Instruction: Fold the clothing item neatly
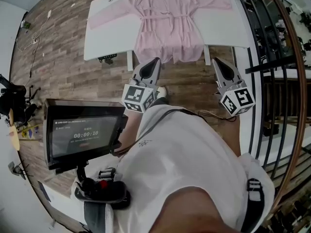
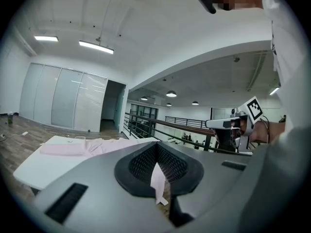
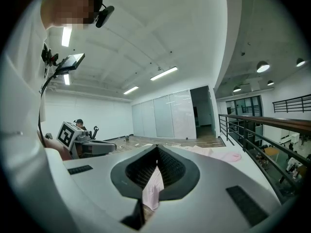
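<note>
A pale pink robe (image 1: 167, 23) lies spread open on a white table (image 1: 104, 33), sleeves out to both sides and its hem hanging over the near edge. My left gripper (image 1: 154, 62) is held level in front of the person's body, its tips just short of that hem. My right gripper (image 1: 217, 62) is level too, by the table's near right leg. Both are shut with nothing visibly gripped. In the left gripper view the shut left gripper (image 2: 156, 144) faces the robe (image 2: 77, 148). In the right gripper view the right gripper (image 3: 157, 148) points past a pink sleeve (image 3: 218, 154).
A black railing (image 1: 272, 57) runs along the right, close to the table's right end. A screen on a mount (image 1: 85, 135) sits at the person's chest. Dark equipment (image 1: 14, 103) lies on the wooden floor at the left.
</note>
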`<state>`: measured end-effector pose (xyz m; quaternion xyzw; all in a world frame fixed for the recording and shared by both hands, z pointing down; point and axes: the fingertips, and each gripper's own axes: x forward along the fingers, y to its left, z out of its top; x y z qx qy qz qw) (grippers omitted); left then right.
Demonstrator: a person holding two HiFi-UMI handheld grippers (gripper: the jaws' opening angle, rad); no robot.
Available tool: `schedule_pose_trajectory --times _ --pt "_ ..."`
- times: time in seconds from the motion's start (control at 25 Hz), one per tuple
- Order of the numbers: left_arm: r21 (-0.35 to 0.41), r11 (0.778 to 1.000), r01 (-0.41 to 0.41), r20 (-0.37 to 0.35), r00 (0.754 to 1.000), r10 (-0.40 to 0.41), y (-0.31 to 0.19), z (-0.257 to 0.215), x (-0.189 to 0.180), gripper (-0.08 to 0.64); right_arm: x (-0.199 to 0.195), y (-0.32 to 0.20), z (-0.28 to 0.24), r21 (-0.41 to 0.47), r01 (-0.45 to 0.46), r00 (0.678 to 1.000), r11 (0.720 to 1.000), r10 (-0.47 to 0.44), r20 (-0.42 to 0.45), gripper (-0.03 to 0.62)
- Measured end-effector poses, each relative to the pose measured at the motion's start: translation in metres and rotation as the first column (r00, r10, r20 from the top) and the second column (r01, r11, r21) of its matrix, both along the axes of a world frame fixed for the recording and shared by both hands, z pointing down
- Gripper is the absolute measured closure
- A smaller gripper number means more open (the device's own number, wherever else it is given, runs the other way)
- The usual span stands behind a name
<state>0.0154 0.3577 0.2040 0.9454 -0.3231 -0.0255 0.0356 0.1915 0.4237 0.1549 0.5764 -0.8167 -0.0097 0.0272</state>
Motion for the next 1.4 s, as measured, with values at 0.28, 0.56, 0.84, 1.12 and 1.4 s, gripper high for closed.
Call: schedule_pose_trajectory --times 0.28,0.56,0.84,1.12,1.4 --pt "-0.020 1.000 -0.019 -0.008 1.000 0.019 -0.056 -0.001 -0.002 0.557 -0.003 -0.051 -0.003 -0.007 -0.024 1.000 1.000 0.024 -0.001 0.589" --pt "-0.033 0.996 -0.088 -0.008 0.996 0.088 -0.089 -0.003 0.008 0.557 -0.001 -0.077 -0.008 -0.017 -0.084 0.996 0.996 0.084 -0.003 0.590" --pt "-0.016 0.989 -0.149 -0.012 0.989 0.149 -0.120 -0.017 0.001 0.557 -0.016 -0.100 -0.018 -0.012 -0.139 0.990 0.990 0.139 0.000 0.589" --pt "-0.032 0.983 -0.181 -0.012 0.983 0.181 -0.180 -0.012 -0.027 0.557 -0.046 -0.159 -0.014 -0.030 -0.167 0.986 0.986 0.167 -0.003 0.589" --pt "-0.029 0.980 -0.195 -0.015 0.981 0.195 -0.181 -0.008 -0.030 0.557 -0.055 -0.159 0.000 -0.051 -0.170 0.985 0.984 0.171 0.000 0.590"
